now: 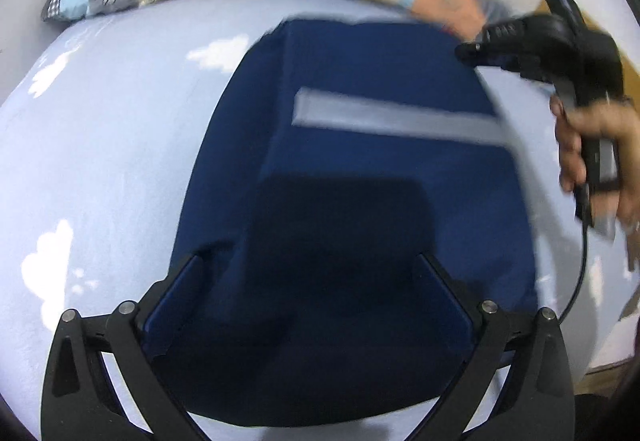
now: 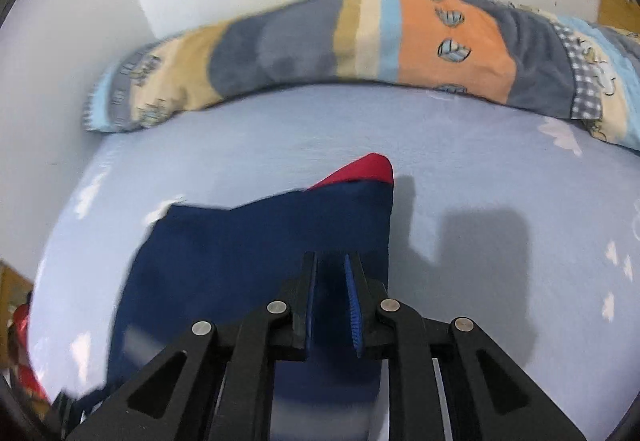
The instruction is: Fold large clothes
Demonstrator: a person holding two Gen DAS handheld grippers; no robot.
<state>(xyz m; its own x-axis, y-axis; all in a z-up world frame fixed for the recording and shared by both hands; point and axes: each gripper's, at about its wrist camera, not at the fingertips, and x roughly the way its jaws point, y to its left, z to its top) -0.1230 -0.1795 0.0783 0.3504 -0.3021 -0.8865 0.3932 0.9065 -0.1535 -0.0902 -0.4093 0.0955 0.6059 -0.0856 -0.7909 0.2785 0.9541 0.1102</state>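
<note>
Beneath both grippers, a navy garment (image 1: 352, 169) is lying folded on the pale blue sheet (image 1: 100, 145). Left gripper (image 1: 308, 261) is hovering wide open over its near end. Right gripper (image 2: 331, 265), a hand (image 1: 600, 145) holding it, is hanging nearly closed over the cloth's right edge, pinching nothing; a patchwork pillow (image 2: 360, 41) is sitting beyond.
</note>
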